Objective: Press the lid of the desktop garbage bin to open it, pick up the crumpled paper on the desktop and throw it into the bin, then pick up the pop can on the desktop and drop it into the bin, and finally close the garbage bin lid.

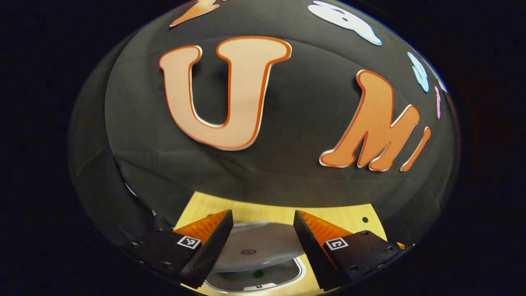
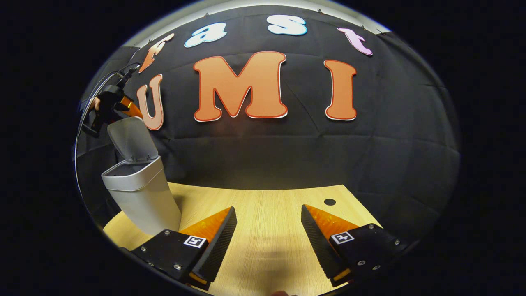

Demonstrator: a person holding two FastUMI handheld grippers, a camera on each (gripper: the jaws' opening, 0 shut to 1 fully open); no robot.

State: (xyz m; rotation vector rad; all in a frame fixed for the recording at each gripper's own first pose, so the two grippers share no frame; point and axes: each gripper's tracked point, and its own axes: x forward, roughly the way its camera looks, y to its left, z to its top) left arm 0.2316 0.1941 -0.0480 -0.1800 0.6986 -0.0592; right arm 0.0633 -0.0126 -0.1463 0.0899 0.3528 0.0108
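The grey desktop bin (image 2: 144,199) stands at the table's left end in the right gripper view, its lid (image 2: 132,140) tilted up and open. My left gripper (image 2: 121,105), held by a hand, hovers just above the lid's top edge. In the left gripper view, the left gripper (image 1: 263,217) is open, and the raised lid (image 1: 257,246) lies below and between its fingers, with the bin's rim (image 1: 302,272) under it. My right gripper (image 2: 269,213) is open low over the wooden table (image 2: 267,242), with nothing between its fingers.
A small dark hole (image 2: 329,202) marks the tabletop near its back right edge. The black cloth wall rises directly behind the table. Bare wood stretches from the bin to the right edge.
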